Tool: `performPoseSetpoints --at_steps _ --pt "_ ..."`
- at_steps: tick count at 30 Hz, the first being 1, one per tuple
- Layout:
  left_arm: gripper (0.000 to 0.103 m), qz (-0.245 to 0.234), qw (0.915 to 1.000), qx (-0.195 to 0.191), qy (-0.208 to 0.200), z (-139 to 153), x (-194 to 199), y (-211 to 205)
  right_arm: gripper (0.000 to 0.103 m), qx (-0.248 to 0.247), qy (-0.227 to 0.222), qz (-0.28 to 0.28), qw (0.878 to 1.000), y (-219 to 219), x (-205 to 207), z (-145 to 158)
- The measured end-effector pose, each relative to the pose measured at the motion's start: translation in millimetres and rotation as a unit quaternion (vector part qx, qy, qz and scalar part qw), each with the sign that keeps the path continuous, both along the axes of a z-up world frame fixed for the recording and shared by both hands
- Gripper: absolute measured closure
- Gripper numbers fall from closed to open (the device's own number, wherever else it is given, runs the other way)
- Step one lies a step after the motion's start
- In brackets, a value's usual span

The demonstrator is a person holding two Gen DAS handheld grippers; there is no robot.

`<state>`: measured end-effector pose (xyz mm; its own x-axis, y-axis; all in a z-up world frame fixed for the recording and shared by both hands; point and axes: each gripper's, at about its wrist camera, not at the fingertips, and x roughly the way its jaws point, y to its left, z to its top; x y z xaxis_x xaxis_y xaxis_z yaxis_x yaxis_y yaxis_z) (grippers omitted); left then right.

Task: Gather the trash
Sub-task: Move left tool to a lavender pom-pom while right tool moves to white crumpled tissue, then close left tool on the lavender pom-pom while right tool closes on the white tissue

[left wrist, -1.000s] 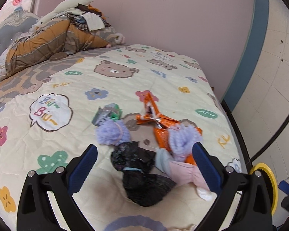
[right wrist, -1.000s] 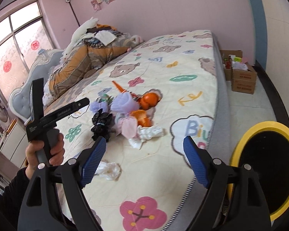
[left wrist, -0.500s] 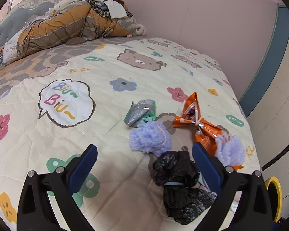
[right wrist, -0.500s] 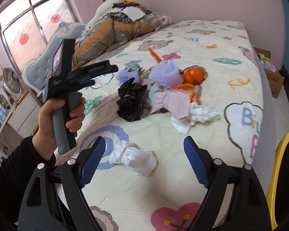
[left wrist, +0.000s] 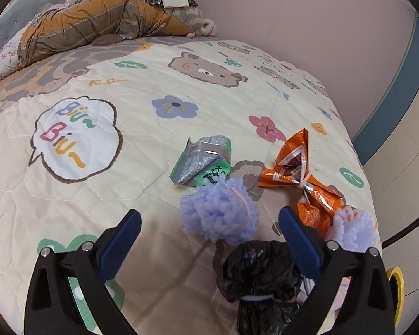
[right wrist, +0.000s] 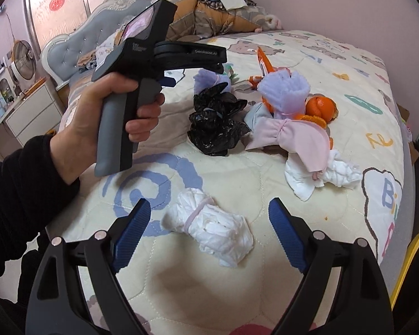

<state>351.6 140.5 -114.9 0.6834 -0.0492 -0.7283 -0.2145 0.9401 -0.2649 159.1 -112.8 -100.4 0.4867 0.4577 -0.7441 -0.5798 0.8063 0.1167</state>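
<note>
Bare quilt (left wrist: pixel 103 195) is seen to the left of the trash, while the bed's edge runs close on the right, a yellow-rimmed bin (right wrist: pixel 416 254) beside it. "Biu Biu" is printed on the quilt. The right gripper (right wrist: pixel 206 223) is held wide open around a white wad (right wrist: pixel 212 229) tied with a band. The left gripper (left wrist: pixel 209 231) is open too, a purple pompom (left wrist: pixel 219 212) between its fingers, untouched.

Walls (left wrist: pixel 307 14): pink, plain.
Window (right wrist: pixel 61 8): daylit, red decals.
Headboard (right wrist: pixel 78 42): grey, tufted.
Bed (left wrist: pixel 125 89): cartoon-print quilt.
</note>
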Motion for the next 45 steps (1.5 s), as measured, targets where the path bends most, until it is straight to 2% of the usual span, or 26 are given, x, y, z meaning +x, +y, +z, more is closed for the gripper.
performPoseSetpoints --at_steps 3,7,11,12,13,20,22,25,28,38,45 --pt "0.008 0.005 0.9999 -0.006 0.007 -7 7 1 0.02 0.009 0.014 -0.005 1.0 0 7 -7" --pt "0.01 -0.002 0.9999 -0.014 0.005 -11 13 -1 0.02 0.001 0.011 -0.003 1.0 4 12 -14" --pt "0.024 -0.006 0.9999 -0.014 -0.002 -18 12 -5 0.021 0.0 0.008 -0.011 1.0 3 15 -21" --pt "0.027 -0.008 0.9998 -0.017 -0.002 -20 12 -6 0.023 0.002 0.011 -0.011 1.0 2 15 -23" --pt "0.036 -0.013 0.9997 -0.022 -0.002 -22 13 -8 0.027 0.006 0.014 -0.012 1.0 1 15 -24" --pt "0.048 -0.02 0.9993 -0.021 -0.025 -19 7 -12 0.054 0.009 0.031 0.009 0.999 1 9 -31" --pt "0.05 -0.021 0.9993 -0.01 -0.029 -16 4 -15 0.06 0.008 0.031 0.017 0.999 3 8 -31" --pt "0.051 -0.026 0.9991 -0.004 -0.035 -10 1 -18 0.063 0.016 0.034 0.021 0.999 2 6 -30" --pt "0.052 -0.028 0.9984 0.003 -0.049 1 -7 -19 0.064 0.047 0.045 0.016 0.998 -7 8 -24" --pt "0.052 -0.022 0.9962 0.045 -0.071 43 -43 -26 0.064 0.107 0.038 -0.012 0.994 -34 4 6" --pt "0.052 -0.02 0.9964 0.043 -0.07 55 -74 -24 0.064 0.13 0.029 -0.051 0.99 -58 -1 24"
